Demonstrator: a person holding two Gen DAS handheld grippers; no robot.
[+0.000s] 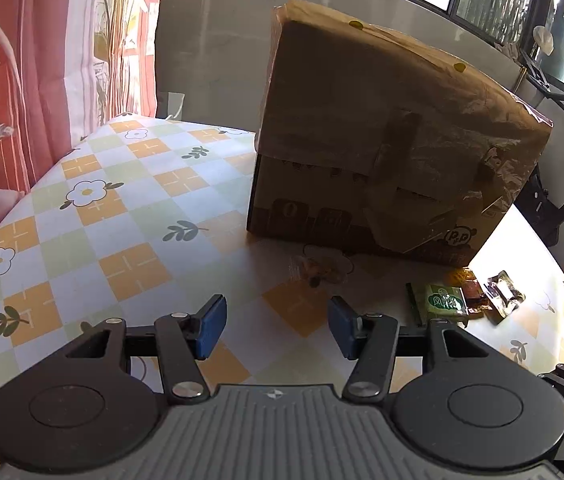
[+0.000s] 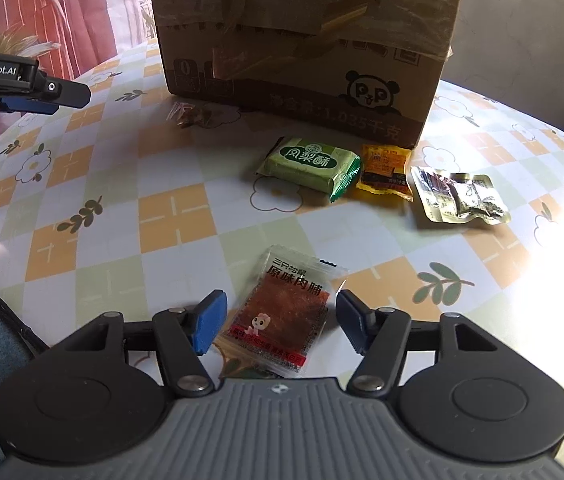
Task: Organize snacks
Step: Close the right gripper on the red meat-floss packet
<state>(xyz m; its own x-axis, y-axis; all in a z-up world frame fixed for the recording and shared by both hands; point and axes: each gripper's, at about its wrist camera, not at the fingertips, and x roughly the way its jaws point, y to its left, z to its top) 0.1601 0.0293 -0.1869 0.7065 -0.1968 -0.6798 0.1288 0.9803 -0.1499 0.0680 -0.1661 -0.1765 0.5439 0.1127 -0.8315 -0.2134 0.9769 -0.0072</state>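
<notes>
The left gripper (image 1: 278, 326) hangs spread and empty over bare tabletop (image 1: 130, 208), short of the box (image 1: 382, 140); a clear packet (image 1: 320, 270) lies just ahead of it, by the box's foot. The right gripper (image 2: 280, 322) is the nearer one to the jerky packet (image 2: 282, 312), which lies flat on the tabletop between its spread pads, neither pressing it that I can see. The packet's long axis runs roughly along the fingers, tilted a little rightward. Beyond, near the box's right corner, sit the green pack (image 2: 310, 166), orange pack (image 2: 386, 172) and silver pack (image 2: 458, 198).
</notes>
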